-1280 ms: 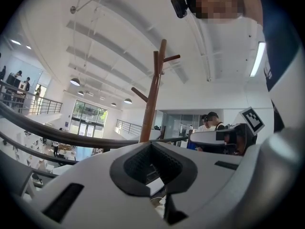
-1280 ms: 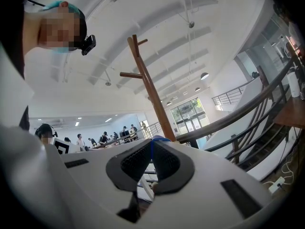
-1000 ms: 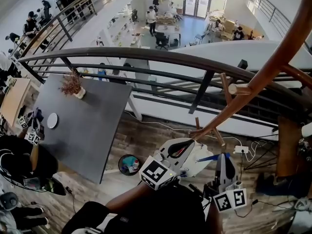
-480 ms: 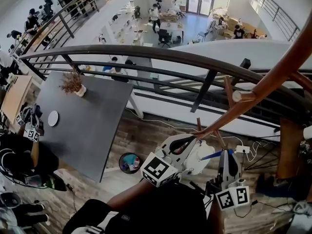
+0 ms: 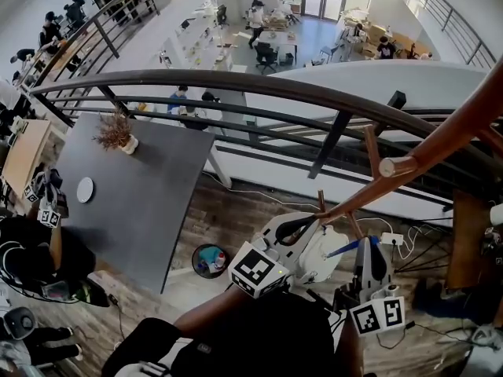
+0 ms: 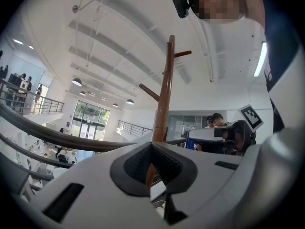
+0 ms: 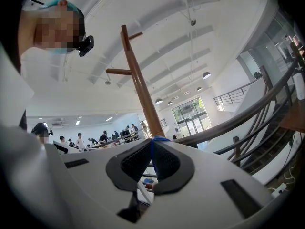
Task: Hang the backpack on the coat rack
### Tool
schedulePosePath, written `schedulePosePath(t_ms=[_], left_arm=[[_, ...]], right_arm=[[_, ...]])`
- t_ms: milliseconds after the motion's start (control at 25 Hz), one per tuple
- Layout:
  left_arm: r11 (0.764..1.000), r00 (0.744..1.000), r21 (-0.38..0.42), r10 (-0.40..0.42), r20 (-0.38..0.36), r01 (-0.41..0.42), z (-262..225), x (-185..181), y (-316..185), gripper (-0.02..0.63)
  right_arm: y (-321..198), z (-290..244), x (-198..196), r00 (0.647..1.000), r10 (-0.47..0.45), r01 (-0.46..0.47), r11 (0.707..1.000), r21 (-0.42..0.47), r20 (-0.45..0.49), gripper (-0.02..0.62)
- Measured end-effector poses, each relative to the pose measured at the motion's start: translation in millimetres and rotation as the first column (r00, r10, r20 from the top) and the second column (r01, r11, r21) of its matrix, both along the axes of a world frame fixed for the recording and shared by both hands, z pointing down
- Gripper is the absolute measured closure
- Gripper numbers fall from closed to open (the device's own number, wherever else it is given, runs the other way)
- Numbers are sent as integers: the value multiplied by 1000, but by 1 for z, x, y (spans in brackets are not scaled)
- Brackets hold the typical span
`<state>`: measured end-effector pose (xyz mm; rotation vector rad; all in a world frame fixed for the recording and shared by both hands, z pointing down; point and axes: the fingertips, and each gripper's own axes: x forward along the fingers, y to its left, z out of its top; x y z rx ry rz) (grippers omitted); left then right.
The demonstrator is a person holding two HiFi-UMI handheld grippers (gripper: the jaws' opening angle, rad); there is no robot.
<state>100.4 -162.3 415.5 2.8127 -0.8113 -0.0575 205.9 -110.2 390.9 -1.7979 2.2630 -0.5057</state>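
We lose the rack (image 5: 440,144) past the head view's right edge, and its foot sits hidden behind the left gripper (image 5: 302,228). That gripper and the right gripper (image 5: 368,250) cover most of the white backpack (image 5: 321,259). In the right gripper view a blue strap (image 7: 153,141) sits pinched between the jaws, but where it leads is hidden. The people (image 5: 258,18) downstairs are too small to tell apart.

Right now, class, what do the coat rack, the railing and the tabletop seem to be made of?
Coat rack: likely wood, reddish-brown with a smooth sheen and round pegs. Railing: probably metal, with dark painted bars and a rounded top rail. Tabletop: dark grey, matte and even; the material is unclear, perhaps laminate.
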Motion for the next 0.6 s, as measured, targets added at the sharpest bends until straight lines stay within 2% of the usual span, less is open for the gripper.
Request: schedulePosePath(t_ms=[600], left_arm=[[1000,1000,-8,12,3,-12,4,1,-13,600]], right_arm=[[-15,7,-18,999,-34,33,999,-25,-11,575]])
